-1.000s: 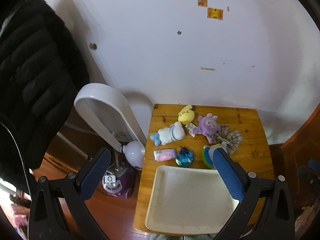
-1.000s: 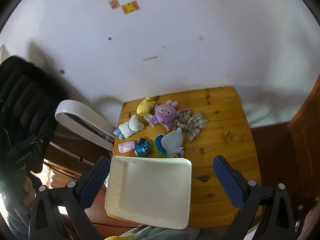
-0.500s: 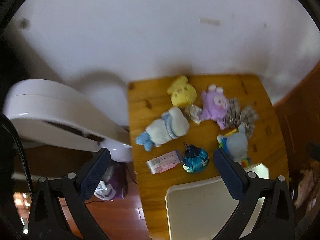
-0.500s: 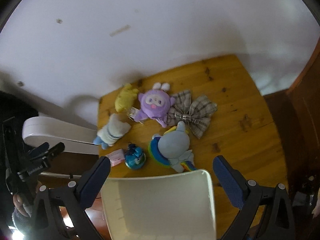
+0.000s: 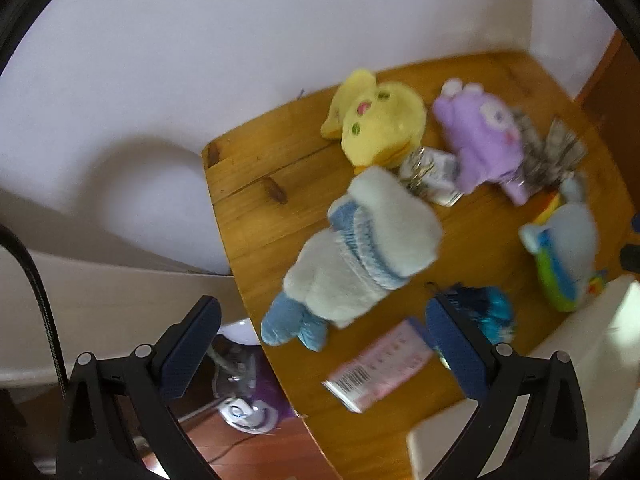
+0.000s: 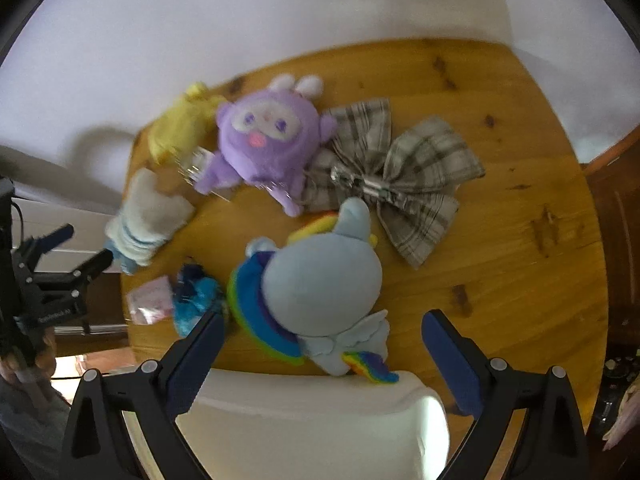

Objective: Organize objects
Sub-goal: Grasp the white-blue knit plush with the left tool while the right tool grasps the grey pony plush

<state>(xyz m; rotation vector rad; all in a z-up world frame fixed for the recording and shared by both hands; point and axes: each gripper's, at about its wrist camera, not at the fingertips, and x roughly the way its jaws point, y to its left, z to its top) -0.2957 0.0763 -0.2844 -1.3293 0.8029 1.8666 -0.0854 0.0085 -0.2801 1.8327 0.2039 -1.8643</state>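
On the wooden table (image 5: 256,216) (image 6: 520,264) lie several toys. A white-and-blue plush (image 5: 360,252) (image 6: 146,222) lies just ahead of my open left gripper (image 5: 320,344), between its spread fingers' line. A yellow plush (image 5: 376,120) (image 6: 180,128), a purple plush (image 5: 480,140) (image 6: 268,140) and a plaid bow (image 6: 392,176) lie farther back. A pale-blue rainbow pony plush (image 6: 320,292) (image 5: 568,252) sits right in front of my open right gripper (image 6: 320,356). A pink packet (image 5: 380,364) (image 6: 150,302) and a shiny blue ball (image 5: 488,312) (image 6: 196,300) lie beside a white tray (image 6: 312,436) (image 5: 560,400).
The table's left edge drops to a red-brown floor with a purple-and-white appliance (image 5: 248,404). A white wall rises behind the table. In the right wrist view the left gripper's body (image 6: 44,280) hangs off the table's left side. Brown woodwork (image 6: 616,216) stands at right.
Both grippers have come down and closer to the table; the toys look much larger. The left one now faces the white-and-blue plush, the right one the pony plush. Both stay open.
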